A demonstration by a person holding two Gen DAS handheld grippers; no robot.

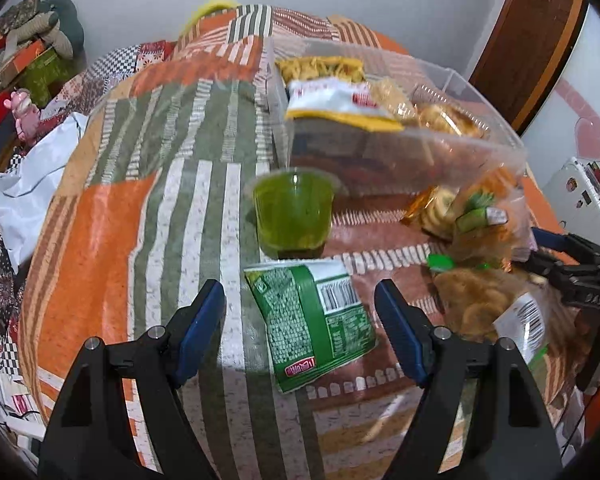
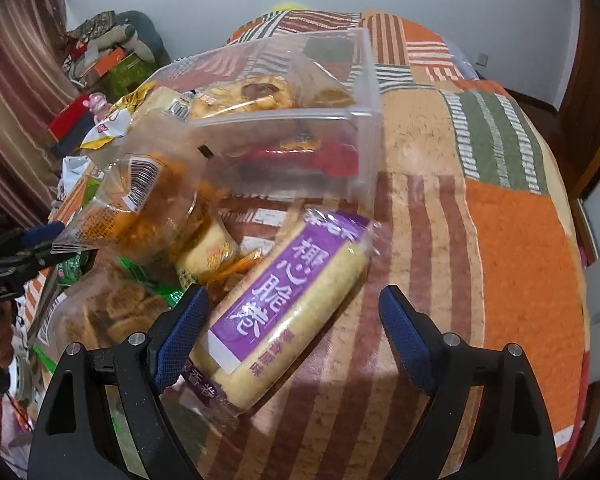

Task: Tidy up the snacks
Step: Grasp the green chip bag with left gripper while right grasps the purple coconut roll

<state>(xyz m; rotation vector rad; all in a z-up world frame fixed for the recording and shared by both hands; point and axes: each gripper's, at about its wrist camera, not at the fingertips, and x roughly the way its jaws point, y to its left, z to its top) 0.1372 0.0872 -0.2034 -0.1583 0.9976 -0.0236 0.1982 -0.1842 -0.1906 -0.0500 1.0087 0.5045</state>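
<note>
The green packet lies flat on the patchwork blanket, just in front of the green jelly cup and near the clear box already holding snacks. The left gripper hovers over it, fingers wide apart. Best to lower squarely and pinch the packet's edges. The right gripper, also spread, straddles the purple wafer pack.

Green jelly cup, purple-labelled yellow roll, orange-green-brown striped patchwork quilt.
</note>
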